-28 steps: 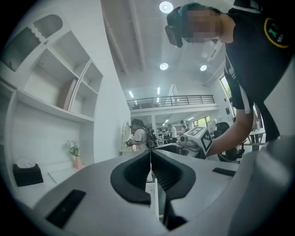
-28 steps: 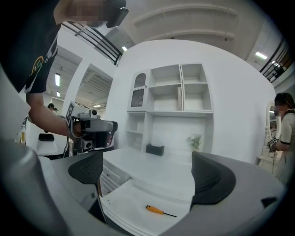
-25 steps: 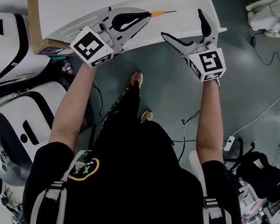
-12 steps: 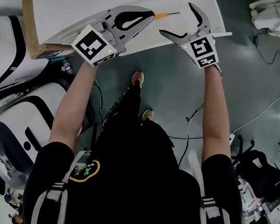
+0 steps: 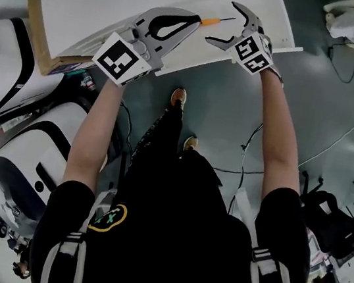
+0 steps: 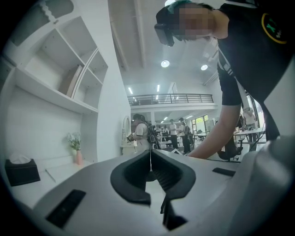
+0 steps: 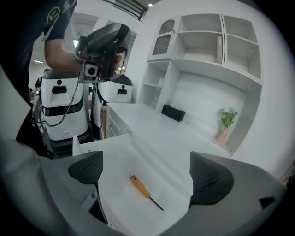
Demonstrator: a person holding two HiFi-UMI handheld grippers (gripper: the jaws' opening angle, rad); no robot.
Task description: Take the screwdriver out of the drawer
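Screwdriver: lies flat and loose in the open drawer, orange handle leftward.
Right gripper: jaws wide apart above it, empty.
Left gripper: jaws together, empty.
Risks: round handle rolls aside when nudged; thin shaft slips the pads; jaws strike the drawer wall.

Soft, even light fills the room — round ceiling lamps glow in the left gripper view, with strip lights behind them. The white drawer is bright, almost washed out, and the screwdriver throws hardly any shadow. In the head view the floor is dim. Both gripper views bend at the edges, with dark corners — the shelves curve.
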